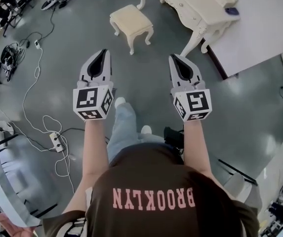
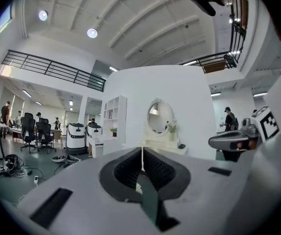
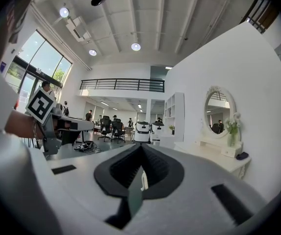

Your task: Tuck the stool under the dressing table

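Note:
A cream stool (image 1: pixel 131 22) with a padded top and carved legs stands on the grey floor, out in front of the cream dressing table (image 1: pixel 193 6) at the top right. Both grippers are held level above the floor, short of the stool. My left gripper (image 1: pixel 103 52) is shut and empty, its tip below the stool. My right gripper (image 1: pixel 174 57) is also shut and empty, near the table's front leg. The left gripper view shows the table with its oval mirror (image 2: pixel 159 116) straight ahead past my left gripper (image 2: pixel 141 150). In the right gripper view the table (image 3: pixel 218 156) lies to the right of my right gripper (image 3: pixel 141 148).
A white partition wall base (image 1: pixel 264 26) runs behind the table. Cables and a power strip (image 1: pixel 56 141) lie on the floor at left. Desks, office chairs and people fill the far left. My own legs and white shoes (image 1: pixel 119 102) are below the grippers.

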`<action>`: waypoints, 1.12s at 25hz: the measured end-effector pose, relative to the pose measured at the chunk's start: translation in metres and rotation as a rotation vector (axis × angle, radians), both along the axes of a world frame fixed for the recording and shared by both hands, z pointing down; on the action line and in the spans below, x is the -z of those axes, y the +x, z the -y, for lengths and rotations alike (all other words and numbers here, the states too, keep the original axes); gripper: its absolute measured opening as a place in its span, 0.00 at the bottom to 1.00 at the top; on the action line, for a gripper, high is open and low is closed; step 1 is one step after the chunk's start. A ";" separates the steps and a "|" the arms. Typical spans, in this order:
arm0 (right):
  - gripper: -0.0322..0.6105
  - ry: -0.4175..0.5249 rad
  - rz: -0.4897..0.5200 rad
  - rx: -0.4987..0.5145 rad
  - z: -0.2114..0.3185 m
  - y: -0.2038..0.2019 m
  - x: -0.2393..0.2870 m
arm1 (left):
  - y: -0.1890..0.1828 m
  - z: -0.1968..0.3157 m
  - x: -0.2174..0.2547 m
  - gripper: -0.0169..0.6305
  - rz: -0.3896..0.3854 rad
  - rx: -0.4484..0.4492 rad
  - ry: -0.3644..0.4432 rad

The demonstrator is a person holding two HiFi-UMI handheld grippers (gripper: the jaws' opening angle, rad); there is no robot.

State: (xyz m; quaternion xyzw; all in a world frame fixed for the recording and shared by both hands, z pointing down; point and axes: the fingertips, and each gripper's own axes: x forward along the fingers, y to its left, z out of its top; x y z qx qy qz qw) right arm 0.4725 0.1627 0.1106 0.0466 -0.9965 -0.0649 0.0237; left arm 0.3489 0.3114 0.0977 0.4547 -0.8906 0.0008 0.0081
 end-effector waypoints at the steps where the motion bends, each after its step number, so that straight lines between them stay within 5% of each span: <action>1: 0.05 0.000 -0.004 -0.001 0.002 -0.010 -0.002 | -0.011 0.001 -0.002 0.04 -0.001 0.001 0.002; 18: 0.05 0.012 -0.037 -0.121 0.020 -0.259 -0.006 | -0.272 0.029 -0.006 0.04 0.009 -0.084 -0.026; 28: 0.05 -0.008 -0.098 -0.224 0.058 -0.323 -0.035 | -0.356 0.062 -0.036 0.04 -0.041 -0.148 -0.037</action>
